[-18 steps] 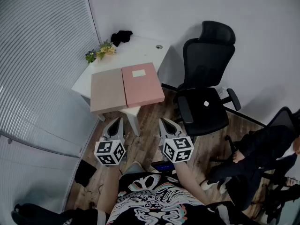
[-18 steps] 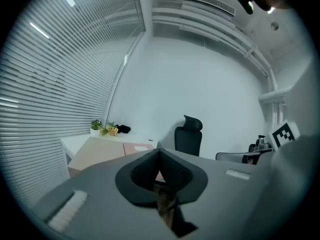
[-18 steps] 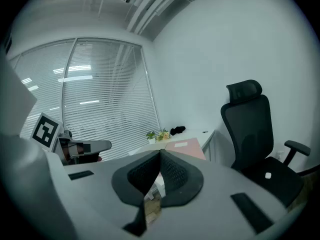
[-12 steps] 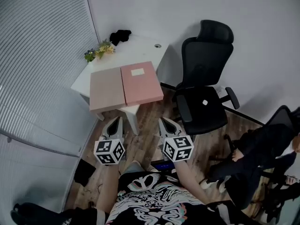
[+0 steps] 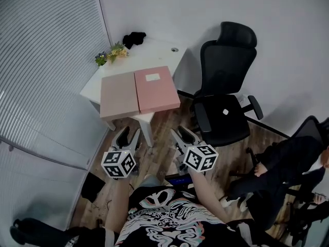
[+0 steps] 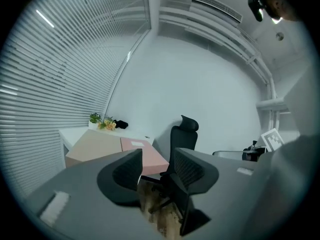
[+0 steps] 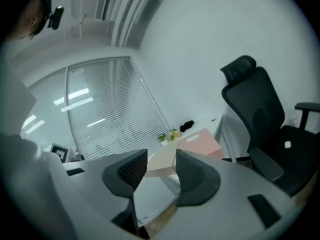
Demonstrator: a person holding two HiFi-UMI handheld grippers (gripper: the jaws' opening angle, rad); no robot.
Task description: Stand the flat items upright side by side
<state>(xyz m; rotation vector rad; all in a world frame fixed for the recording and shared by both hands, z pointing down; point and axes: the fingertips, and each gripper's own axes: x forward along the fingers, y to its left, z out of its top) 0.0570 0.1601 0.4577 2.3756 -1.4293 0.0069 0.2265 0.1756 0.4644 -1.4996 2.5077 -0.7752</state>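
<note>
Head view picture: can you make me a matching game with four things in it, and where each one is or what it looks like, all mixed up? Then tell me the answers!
Things:
1. pink flat item
2. beige flat item
3. flowers
4. office chair

Clues:
A. black, to the right of the table
B. at the table's far end
C. lying flat, left one of the pair
D. lying flat, white label on top

Pairs: 1-D, 2-C, 3-B, 4-A.
</note>
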